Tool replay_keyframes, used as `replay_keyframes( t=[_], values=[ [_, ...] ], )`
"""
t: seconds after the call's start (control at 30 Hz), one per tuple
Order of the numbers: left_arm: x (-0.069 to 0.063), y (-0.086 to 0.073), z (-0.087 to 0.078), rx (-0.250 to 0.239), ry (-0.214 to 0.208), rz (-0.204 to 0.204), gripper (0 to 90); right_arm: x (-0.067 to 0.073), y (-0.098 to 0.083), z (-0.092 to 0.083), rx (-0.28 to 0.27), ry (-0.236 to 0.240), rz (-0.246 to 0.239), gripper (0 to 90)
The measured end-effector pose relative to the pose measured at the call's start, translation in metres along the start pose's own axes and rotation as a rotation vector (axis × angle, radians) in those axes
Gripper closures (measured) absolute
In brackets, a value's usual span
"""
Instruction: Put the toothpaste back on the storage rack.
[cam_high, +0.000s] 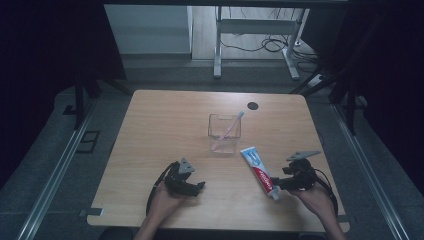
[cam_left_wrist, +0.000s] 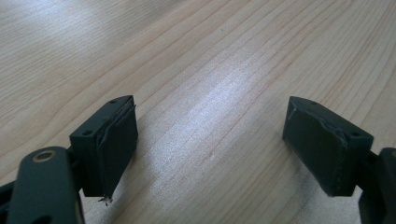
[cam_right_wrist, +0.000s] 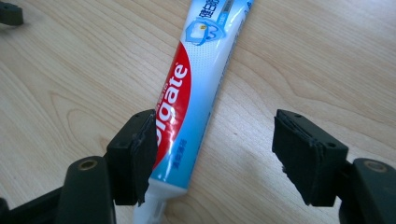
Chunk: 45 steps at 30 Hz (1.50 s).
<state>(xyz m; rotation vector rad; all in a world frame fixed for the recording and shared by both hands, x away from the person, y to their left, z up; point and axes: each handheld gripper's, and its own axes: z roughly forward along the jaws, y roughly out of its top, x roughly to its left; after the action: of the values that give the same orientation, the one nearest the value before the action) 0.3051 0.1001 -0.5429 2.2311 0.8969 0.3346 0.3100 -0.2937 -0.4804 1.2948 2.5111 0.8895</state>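
Note:
A red, white and blue toothpaste tube (cam_high: 260, 172) lies flat on the wooden table (cam_high: 165, 125), cap end toward the person. My right gripper (cam_high: 278, 185) stands open at that cap end. In the right gripper view the tube (cam_right_wrist: 196, 84) lies between the spread jaws of the right gripper (cam_right_wrist: 217, 149), close beside the left pad (cam_right_wrist: 142, 156) and well apart from the other. My left gripper (cam_high: 198, 187) rests low at the front left, open, with bare wood between its pads in the left gripper view (cam_left_wrist: 210, 140).
A clear square cup (cam_high: 225, 134) stands mid-table with a pink toothbrush (cam_high: 231, 127) leaning in it. A small black round hole (cam_high: 253, 105) sits near the table's far edge. Metal rails run along the floor on both sides.

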Motion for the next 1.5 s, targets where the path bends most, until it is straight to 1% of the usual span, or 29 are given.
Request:
replay_keyframes(
  t=[0.1,0.23,0.33,0.6,0.93,1.0,1.3,1.43,1.5],
  values=[
    [0.000,0.000,0.000,0.000,0.000,0.000,18.1,0.002,0.006,0.004,0.022,0.004,-0.001,31.6],
    [0.000,0.000,0.000,0.000,0.000,0.000,18.1,0.006,0.013,0.010,0.037,0.008,-0.010,31.6],
    [0.000,0.000,0.000,0.000,0.000,0.000,18.1,0.008,0.018,0.016,0.049,0.006,-0.013,33.5],
    [0.000,0.000,0.000,0.000,0.000,0.000,18.1,0.012,0.029,0.034,0.106,-0.003,-0.014,39.1],
    [0.000,0.000,0.000,0.000,0.000,0.000,18.0,0.015,0.039,0.053,0.141,-0.014,-0.016,45.3],
    [0.000,0.000,0.000,0.000,0.000,-0.001,18.1,0.015,0.042,0.057,0.147,-0.021,-0.018,45.2],
    [0.000,0.000,0.000,0.000,0.000,0.000,18.1,0.013,0.054,0.067,0.193,-0.038,0.002,42.8],
    [0.000,0.000,0.000,0.000,0.000,0.000,18.1,0.013,0.057,0.074,0.214,-0.048,0.011,41.5],
    [0.000,0.000,0.000,0.000,0.000,-0.001,18.1,0.014,0.058,0.077,0.225,-0.050,0.008,41.9]
  ],
)
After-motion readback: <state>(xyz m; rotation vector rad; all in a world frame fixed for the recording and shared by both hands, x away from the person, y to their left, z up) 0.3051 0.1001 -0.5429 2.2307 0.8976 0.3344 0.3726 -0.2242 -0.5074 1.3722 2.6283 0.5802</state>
